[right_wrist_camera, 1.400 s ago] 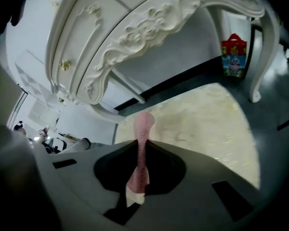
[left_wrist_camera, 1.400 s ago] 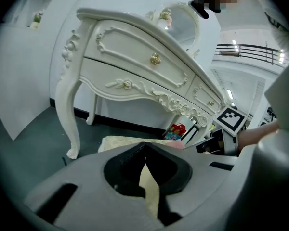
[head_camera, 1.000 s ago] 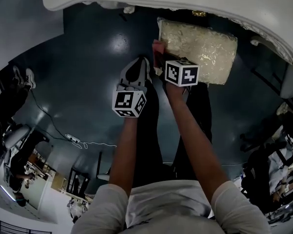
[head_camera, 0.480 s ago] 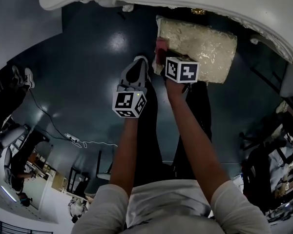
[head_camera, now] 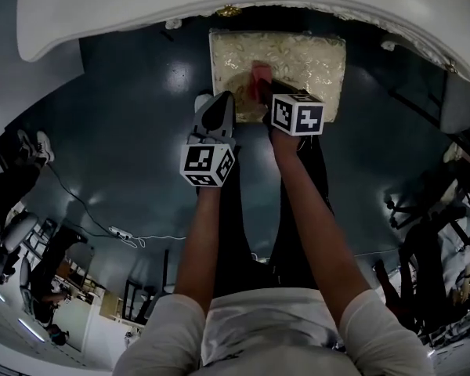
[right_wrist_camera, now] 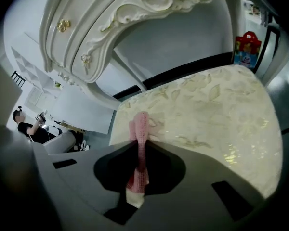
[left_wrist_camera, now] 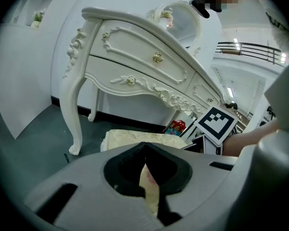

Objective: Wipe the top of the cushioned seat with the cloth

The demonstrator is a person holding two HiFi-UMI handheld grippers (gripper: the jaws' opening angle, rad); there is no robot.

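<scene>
Pink knitted cloth (right_wrist_camera: 140, 124), clamped in the right hand-held gripper (right_wrist_camera: 138, 150), sits left of centre on the cream brocade cushioned seat (right_wrist_camera: 216, 114), whose top extends ahead and rightward; the left hand-held gripper (head_camera: 216, 116) is closed alongside.

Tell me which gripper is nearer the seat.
Right. The right gripper is over the seat with the cloth; the left gripper hangs by its near-left corner.
</scene>
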